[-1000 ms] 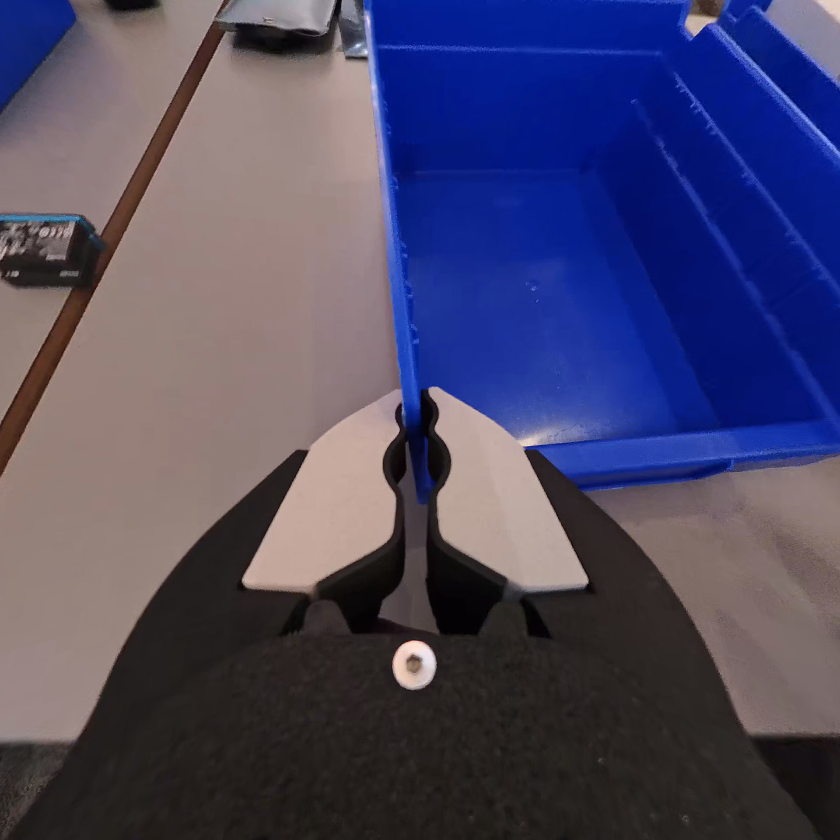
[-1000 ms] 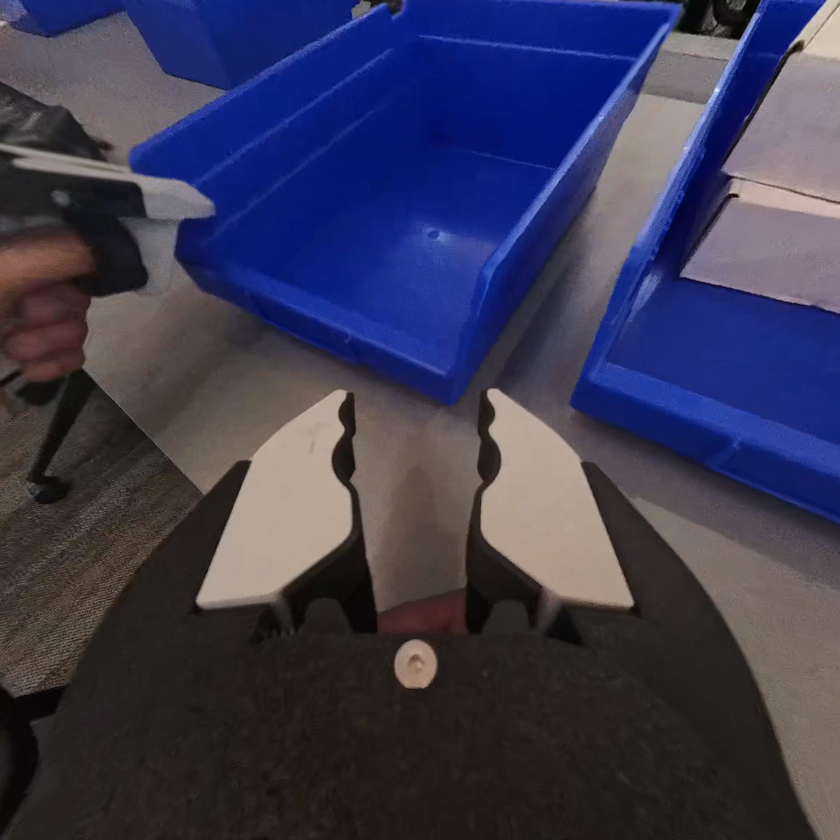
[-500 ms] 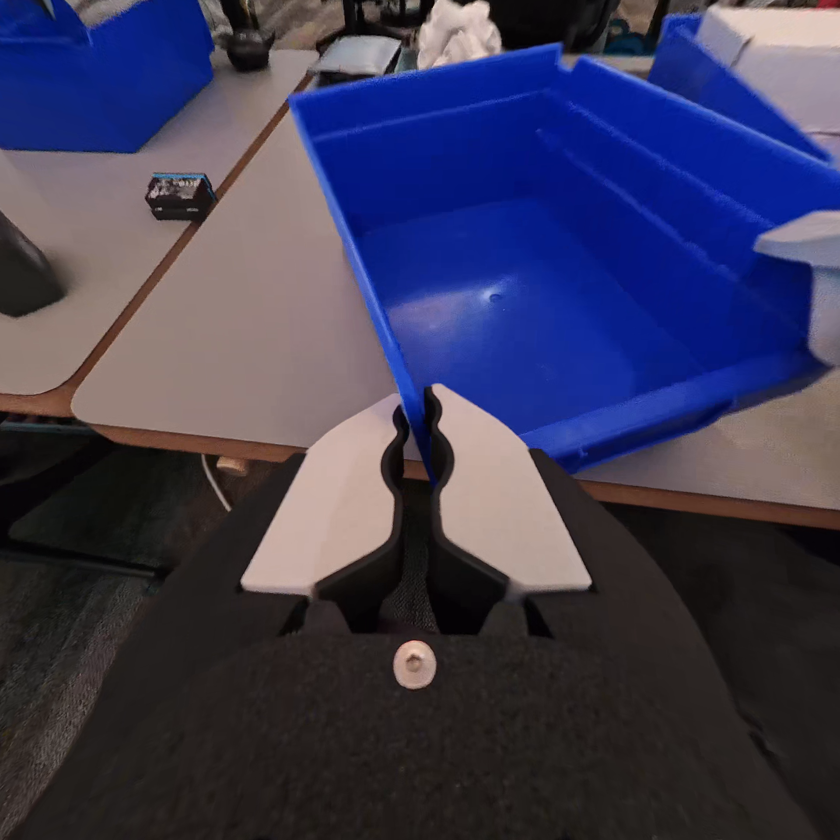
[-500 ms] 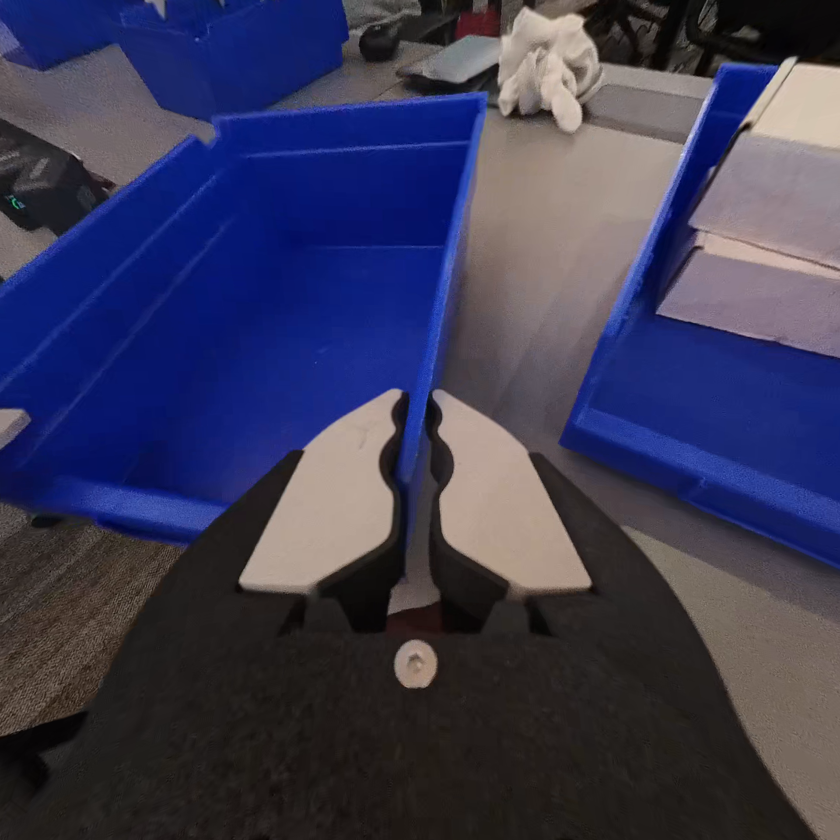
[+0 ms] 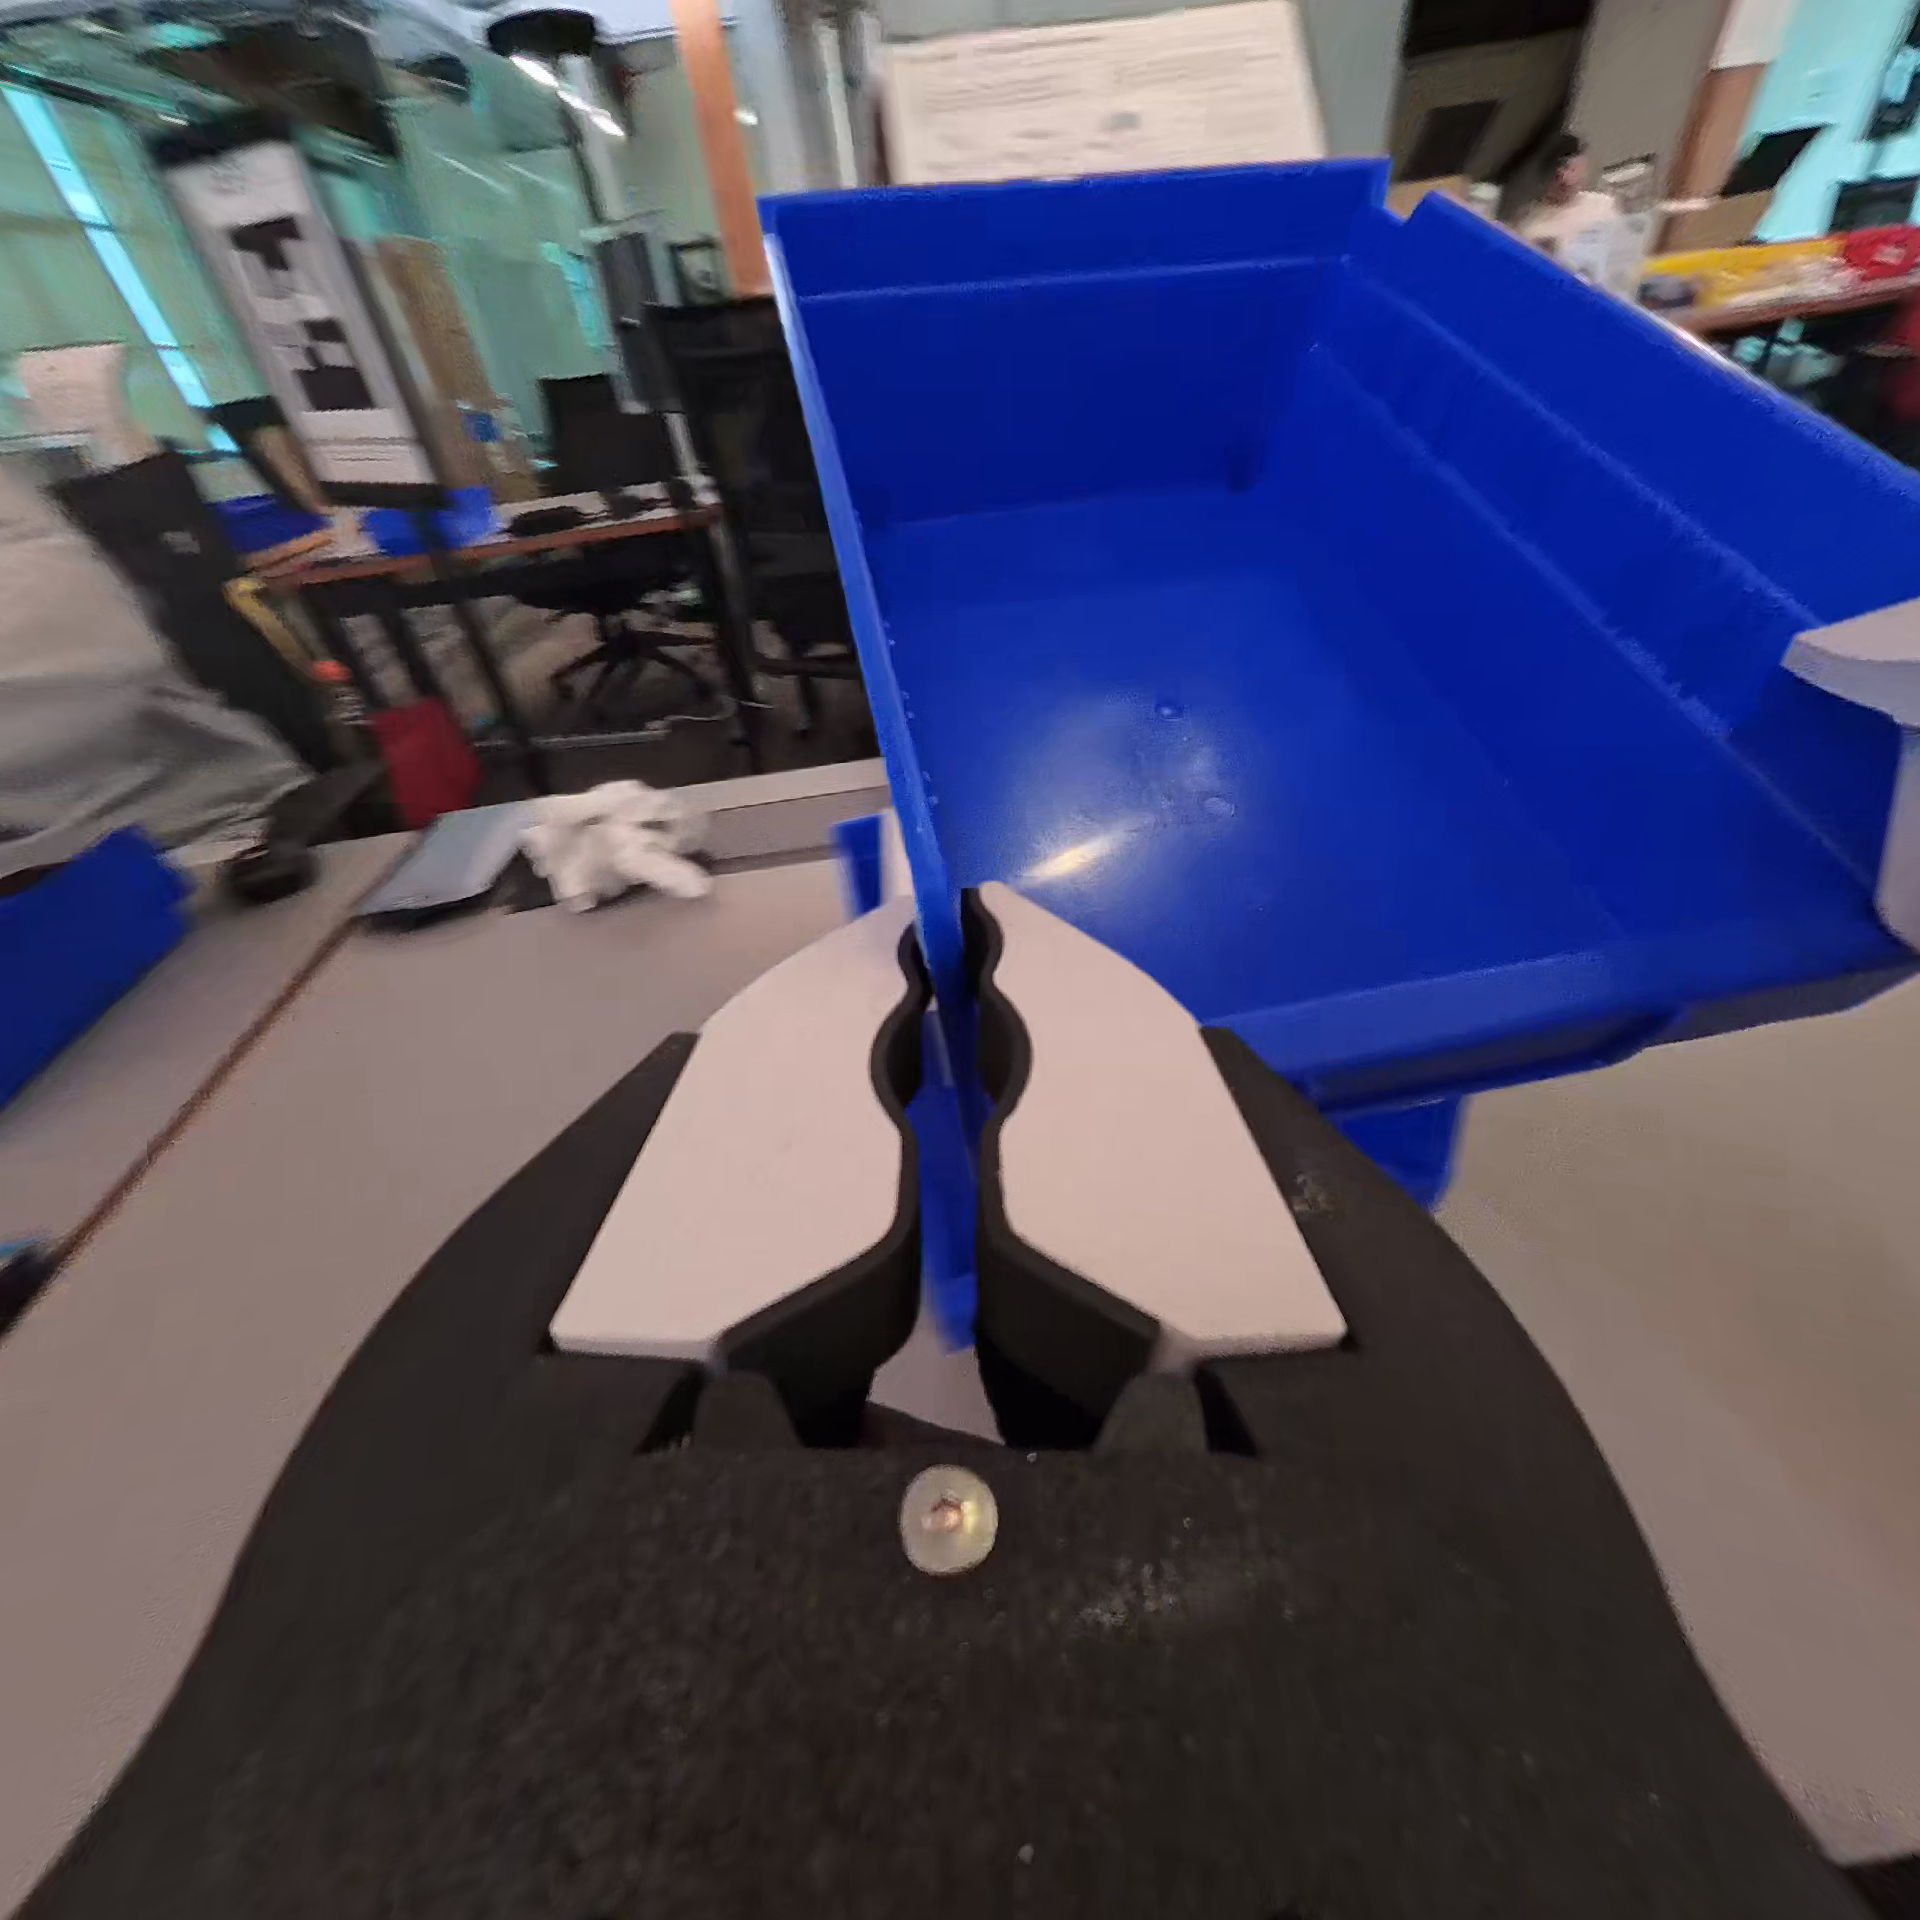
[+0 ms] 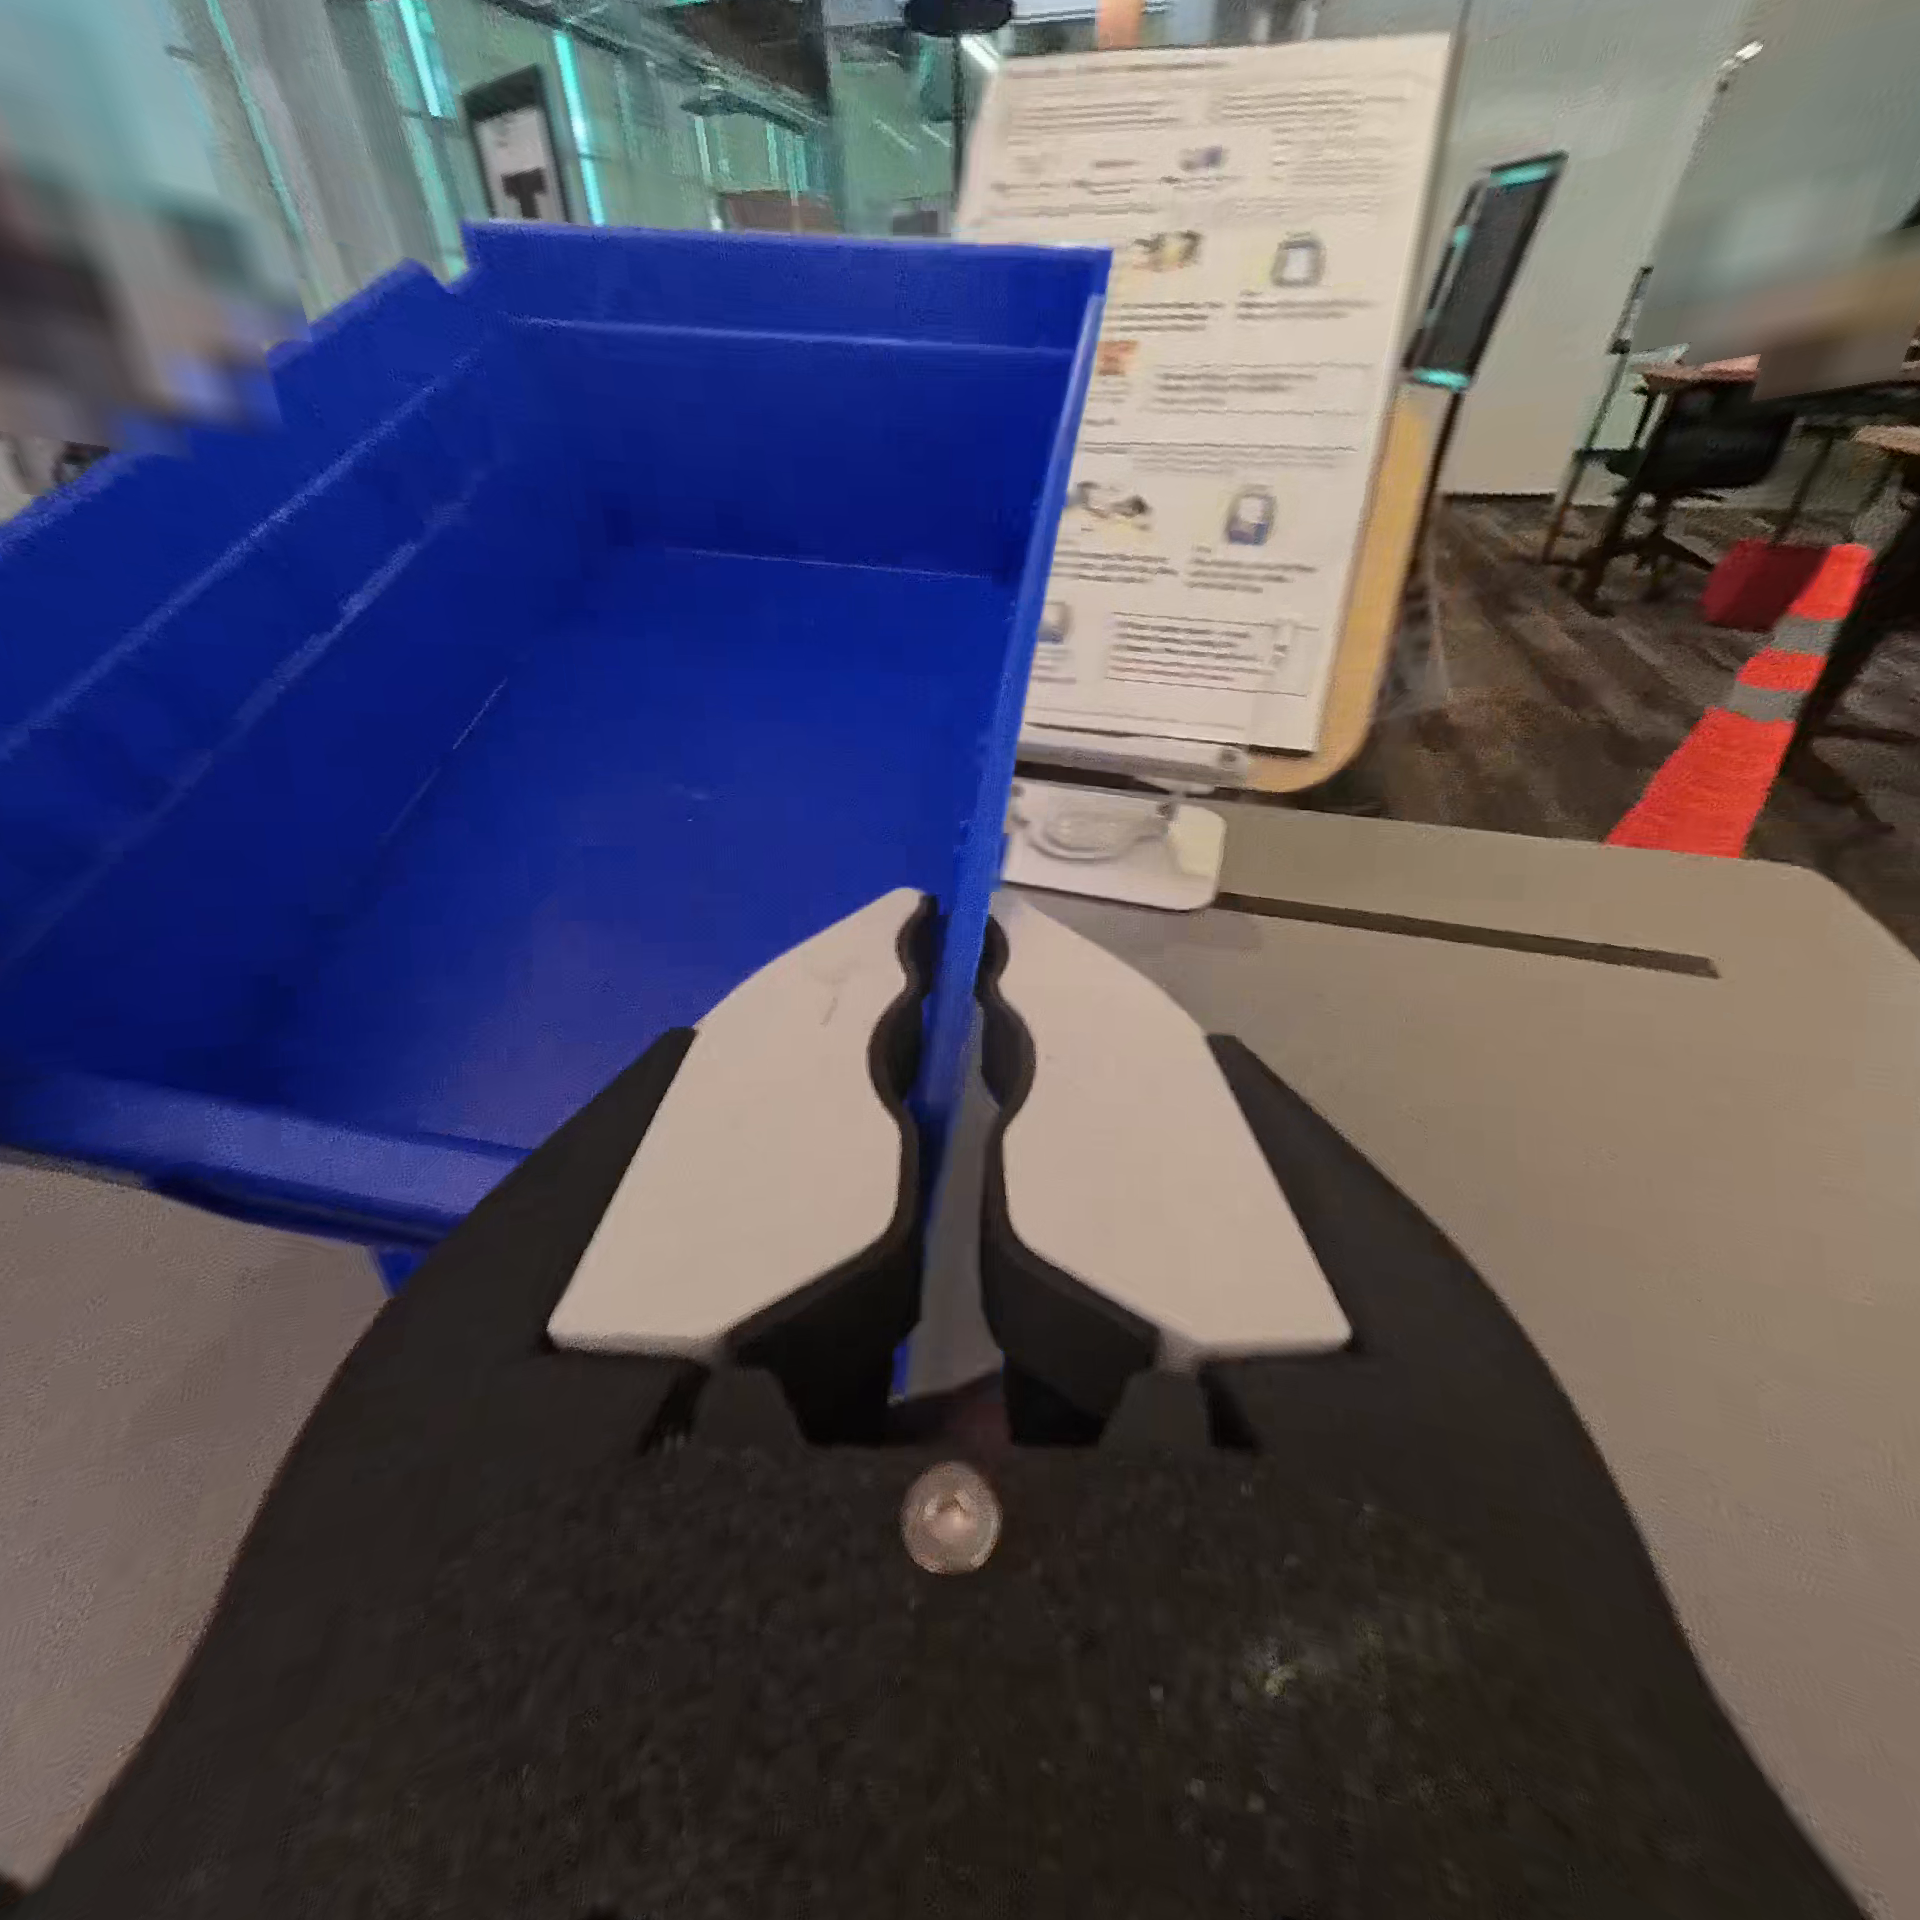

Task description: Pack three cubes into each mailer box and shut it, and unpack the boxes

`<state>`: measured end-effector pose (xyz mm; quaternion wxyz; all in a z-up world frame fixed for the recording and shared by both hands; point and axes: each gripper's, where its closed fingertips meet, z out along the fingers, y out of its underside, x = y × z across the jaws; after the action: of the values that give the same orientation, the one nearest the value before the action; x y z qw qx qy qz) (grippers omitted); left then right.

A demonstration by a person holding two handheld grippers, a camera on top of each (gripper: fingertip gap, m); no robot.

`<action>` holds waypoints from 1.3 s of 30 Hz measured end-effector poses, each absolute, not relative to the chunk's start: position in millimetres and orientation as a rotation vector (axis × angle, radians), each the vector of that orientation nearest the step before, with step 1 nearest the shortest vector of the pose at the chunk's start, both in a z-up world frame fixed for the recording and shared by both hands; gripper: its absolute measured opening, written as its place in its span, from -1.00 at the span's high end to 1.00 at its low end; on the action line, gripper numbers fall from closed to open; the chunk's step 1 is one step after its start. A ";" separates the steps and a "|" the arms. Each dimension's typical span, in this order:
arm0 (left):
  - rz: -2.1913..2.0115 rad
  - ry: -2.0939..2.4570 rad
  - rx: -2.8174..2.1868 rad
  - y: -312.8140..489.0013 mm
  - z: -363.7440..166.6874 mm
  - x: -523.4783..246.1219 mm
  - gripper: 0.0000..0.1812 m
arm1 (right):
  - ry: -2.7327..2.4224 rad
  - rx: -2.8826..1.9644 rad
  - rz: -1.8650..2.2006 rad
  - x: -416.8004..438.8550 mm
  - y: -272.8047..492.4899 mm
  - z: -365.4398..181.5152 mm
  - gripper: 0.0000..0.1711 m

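An empty blue bin (image 5: 1039, 395) is held up off the grey table (image 5: 364, 1091), tilted. My left gripper (image 5: 943, 914) is shut on the bin's left side wall near the front corner. My right gripper (image 6: 956, 920) is shut on the bin's right side wall (image 6: 1023, 582); one of its grey fingers (image 5: 1860, 665) shows at the right edge of the left wrist view. Part of a second blue bin (image 5: 1392, 1153) shows under the lifted one. No cubes or mailer boxes are in view.
A white cloth (image 5: 613, 857) and a flat grey item (image 5: 447, 862) lie at the table's far side. Another blue bin (image 5: 73, 956) stands at the left. Beyond the table (image 6: 1558, 1143) are a poster board (image 6: 1205, 416), an orange cone (image 6: 1745, 717), desks and chairs. About 20 cm separates my left fingertips from my right.
My right gripper closed on the bin's right wall. Both grippers then lifted the empty bin off the table and tilted it up, so the room behind now shows.
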<state>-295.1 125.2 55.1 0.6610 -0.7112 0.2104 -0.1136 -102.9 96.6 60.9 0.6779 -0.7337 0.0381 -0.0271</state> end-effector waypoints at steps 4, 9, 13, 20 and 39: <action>-0.366 0.554 -1.745 126.5 20.8 -158.2 0.94 | 0.190 -1.758 -0.148 32.9 88.9 25.8 0.94; -0.378 0.708 -1.795 113.2 -37.3 -19.7 0.95 | 0.319 -1.959 -0.155 167.3 57.1 -45.1 0.94; -0.403 0.750 -1.841 88.5 -75.9 52.9 0.95 | 0.339 -2.052 -0.181 237.6 24.1 -89.8 0.93; -0.492 0.768 -1.930 62.1 -136.2 83.5 0.91 | 0.491 -1.966 -0.114 273.2 18.4 -129.7 0.94; -0.376 0.350 -1.980 172.1 -85.4 -301.8 0.37 | -0.117 -1.943 0.187 -76.9 100.5 -54.3 0.48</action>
<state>-301.8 172.1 -85.4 0.5208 -0.8263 0.1459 -0.1570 -76.9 100.5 -54.3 0.5589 -0.8239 -0.0494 0.0793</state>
